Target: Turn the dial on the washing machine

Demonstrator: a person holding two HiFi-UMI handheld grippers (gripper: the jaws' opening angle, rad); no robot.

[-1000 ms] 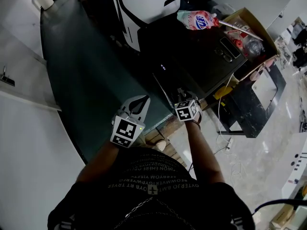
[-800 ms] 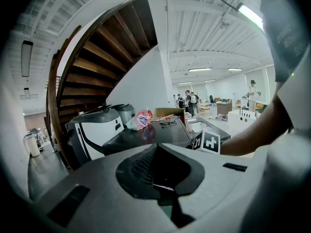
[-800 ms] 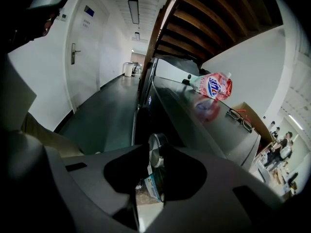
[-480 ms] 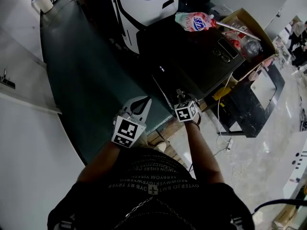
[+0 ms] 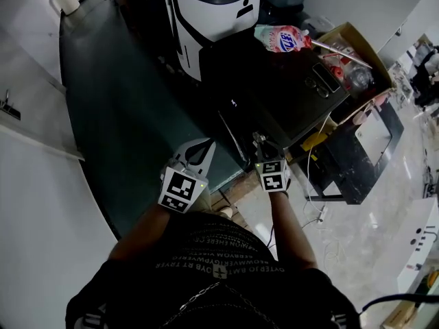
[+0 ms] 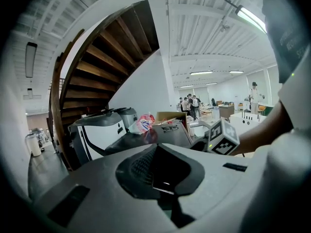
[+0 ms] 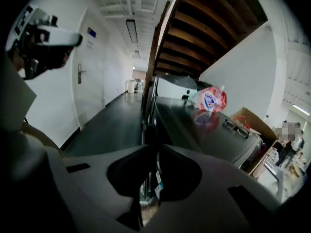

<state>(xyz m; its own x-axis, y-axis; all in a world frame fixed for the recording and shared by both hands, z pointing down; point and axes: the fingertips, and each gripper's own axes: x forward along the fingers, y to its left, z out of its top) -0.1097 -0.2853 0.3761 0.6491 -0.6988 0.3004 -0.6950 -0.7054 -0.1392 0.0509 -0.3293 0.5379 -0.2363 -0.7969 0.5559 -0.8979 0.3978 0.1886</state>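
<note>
- Our left gripper (image 5: pixel 204 146) hangs at 7 o'clock of the washing machine (image 5: pixel 288 94), clear of it, its jaws pressed together on nothing.
- Our right gripper (image 5: pixel 258 140) has rolled at the wrist since a second ago. Its jaws are narrow on a dark knob we take for the dial (image 7: pixel 150 131), on the machine's near front at 6 o'clock. We judge the turn is under way.
- The cardboard box (image 5: pixel 379 55), at 2 o'clock, holds a clear bottle (image 5: pixel 360 66) and some red items.

a pouch (image 5: pixel 281 38) lies on the washing machine (image 5: pixel 288 94), at its far edge. a cardboard box (image 5: pixel 376 55) stands right of the machine, another appliance (image 5: pixel 216 12) behind it to the left.
</note>
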